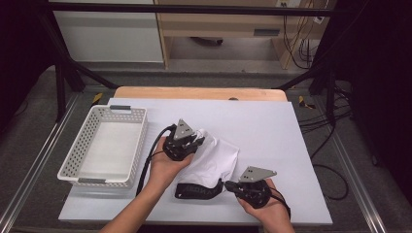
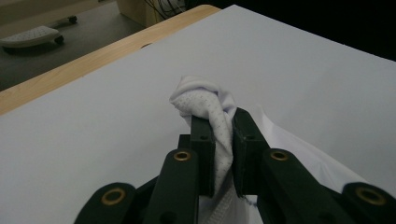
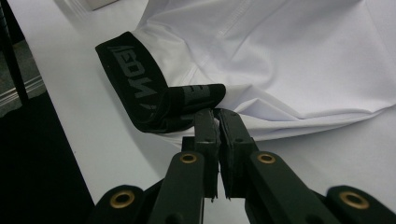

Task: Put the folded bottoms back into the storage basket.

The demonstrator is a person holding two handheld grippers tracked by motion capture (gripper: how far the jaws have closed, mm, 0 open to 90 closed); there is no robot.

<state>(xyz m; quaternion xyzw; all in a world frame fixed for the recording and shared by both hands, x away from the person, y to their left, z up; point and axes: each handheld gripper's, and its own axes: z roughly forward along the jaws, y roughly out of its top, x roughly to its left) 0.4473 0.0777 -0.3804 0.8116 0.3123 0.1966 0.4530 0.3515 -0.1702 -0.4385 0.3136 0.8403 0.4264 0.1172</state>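
Observation:
A white garment [image 1: 216, 158] with a black lettered waistband [image 1: 197, 191] lies spread on the white table sheet [image 1: 272, 131]. My left gripper [image 1: 198, 141] is shut on a bunched corner of the white fabric [image 2: 205, 100], which pokes up between its jaws in the left gripper view [image 2: 223, 135]. My right gripper [image 1: 227, 185] is shut on the garment at the end of the black waistband [image 3: 140, 93], its jaws [image 3: 215, 122] pinching the fabric where black band meets white cloth [image 3: 289, 56]. Both hands rest low over the table, the garment between them.
A white perforated basket [image 1: 82, 150] stands at the left of the sheet. The wooden table edge [image 1: 194, 92] runs along the back. Black frame posts [image 1: 60, 82] and cables [image 1: 330, 121] flank the table; the sheet's right part is bare.

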